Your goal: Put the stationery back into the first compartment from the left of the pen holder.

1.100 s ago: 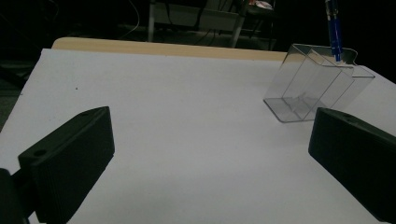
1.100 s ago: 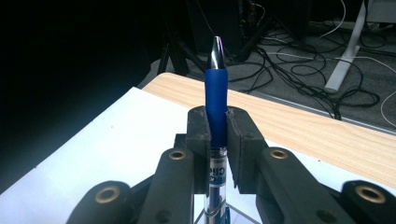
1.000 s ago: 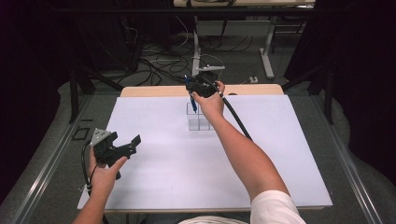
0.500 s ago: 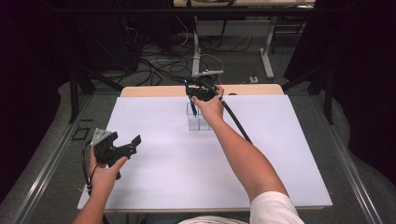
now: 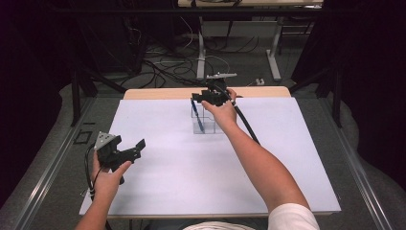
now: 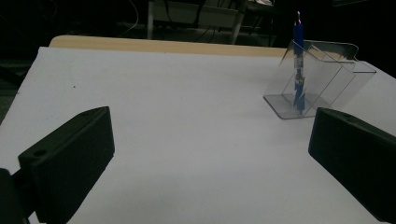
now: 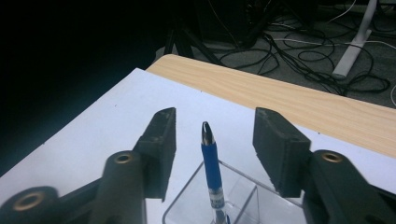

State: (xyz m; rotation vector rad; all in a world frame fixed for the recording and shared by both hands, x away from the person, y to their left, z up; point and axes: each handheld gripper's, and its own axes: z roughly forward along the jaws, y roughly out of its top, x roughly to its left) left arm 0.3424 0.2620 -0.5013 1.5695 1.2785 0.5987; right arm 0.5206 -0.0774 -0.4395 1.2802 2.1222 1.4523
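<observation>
A blue pen (image 5: 197,117) stands tip up in a clear plastic holder (image 5: 205,125) at the far middle of the table. My right gripper (image 5: 195,98) hovers just over the holder. Its jaws have just been opening, and in the right gripper view the pen (image 7: 211,163) rises between the fingers with a gap on each side, touching neither. The holder's rim (image 7: 243,179) lies below them. My left gripper (image 5: 128,146) is open over the table's left side, holding nothing. From the left gripper view, the pen (image 6: 298,70) and holder (image 6: 322,77) are far off to the right.
A white sheet (image 5: 191,167) covers the table, with a strip of bare wood (image 5: 158,93) along the far edge. Beyond that edge are floor cables (image 5: 158,72) and the legs of another desk (image 5: 274,52). A metal rail (image 5: 52,163) runs along the left.
The right gripper's jaws have parted from the blue pen, which now stands on its own in the clear holder. The left hand has stayed where it was.
</observation>
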